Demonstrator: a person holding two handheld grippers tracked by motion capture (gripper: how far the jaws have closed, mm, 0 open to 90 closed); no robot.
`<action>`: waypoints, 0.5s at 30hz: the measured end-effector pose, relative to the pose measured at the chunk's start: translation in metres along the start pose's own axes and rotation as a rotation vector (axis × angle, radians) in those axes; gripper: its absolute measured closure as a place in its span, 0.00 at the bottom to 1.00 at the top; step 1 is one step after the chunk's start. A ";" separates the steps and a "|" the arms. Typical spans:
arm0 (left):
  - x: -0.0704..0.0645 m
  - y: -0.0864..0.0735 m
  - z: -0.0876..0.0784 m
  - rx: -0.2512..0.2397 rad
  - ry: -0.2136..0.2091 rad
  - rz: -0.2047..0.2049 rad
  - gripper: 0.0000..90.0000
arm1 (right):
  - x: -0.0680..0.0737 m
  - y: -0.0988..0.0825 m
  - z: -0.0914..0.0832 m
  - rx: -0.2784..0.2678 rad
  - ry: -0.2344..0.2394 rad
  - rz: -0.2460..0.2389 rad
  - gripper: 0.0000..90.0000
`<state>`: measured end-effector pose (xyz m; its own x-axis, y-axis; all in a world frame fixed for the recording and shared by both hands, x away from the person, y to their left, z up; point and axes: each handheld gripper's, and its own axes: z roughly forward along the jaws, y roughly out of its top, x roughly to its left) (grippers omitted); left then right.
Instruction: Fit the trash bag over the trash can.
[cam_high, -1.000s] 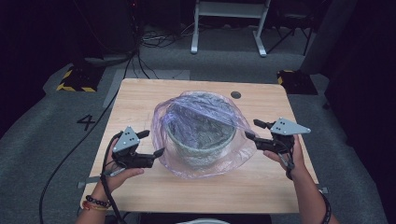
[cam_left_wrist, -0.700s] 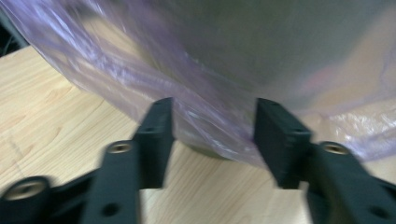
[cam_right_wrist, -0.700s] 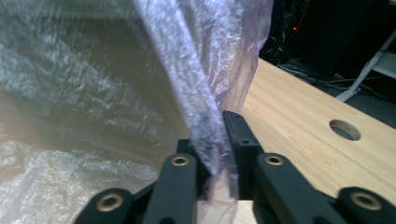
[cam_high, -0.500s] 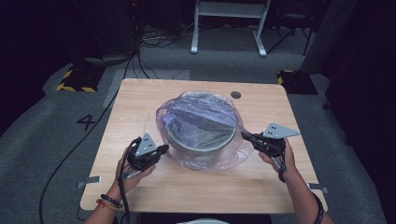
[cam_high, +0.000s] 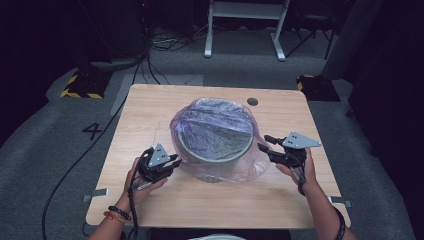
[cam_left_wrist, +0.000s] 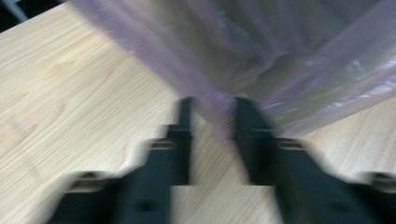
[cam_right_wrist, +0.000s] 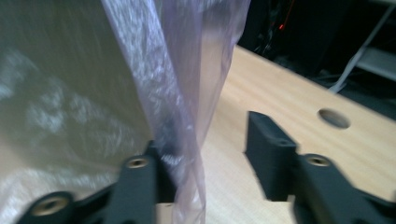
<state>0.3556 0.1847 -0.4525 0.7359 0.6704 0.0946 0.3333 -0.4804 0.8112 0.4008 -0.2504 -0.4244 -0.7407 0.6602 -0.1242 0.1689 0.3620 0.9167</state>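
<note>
A grey bucket (cam_high: 216, 142) stands mid-table with a thin purple plastic bag (cam_high: 240, 167) pulled over it, mouth and sides covered down to the wooden table (cam_high: 150, 107). The left gripper (cam_high: 172, 163) sits low at the bag's near-left skirt; its jaws have just been opening, with a fold of film between them (blurred, so I can't say they still pinch). The right gripper (cam_high: 264, 143) has just been opening too, film brushing one jaw, gap clear. Covering looks mostly done; the loose hem probably wants tucking.
</note>
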 end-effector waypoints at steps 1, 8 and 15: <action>0.001 0.000 -0.004 -0.005 -0.013 -0.002 0.59 | 0.000 0.003 -0.003 -0.012 -0.011 -0.005 0.56; 0.005 -0.001 -0.044 -0.116 -0.003 -0.045 0.19 | 0.002 0.026 -0.026 -0.094 -0.061 -0.049 0.44; 0.014 0.010 -0.073 -0.222 0.030 -0.082 0.23 | -0.004 0.042 -0.033 -0.141 -0.074 -0.049 0.45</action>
<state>0.3262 0.2298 -0.4009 0.6926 0.7203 0.0373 0.2511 -0.2892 0.9238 0.3892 -0.2594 -0.3733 -0.6949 0.6927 -0.1932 0.0368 0.3026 0.9524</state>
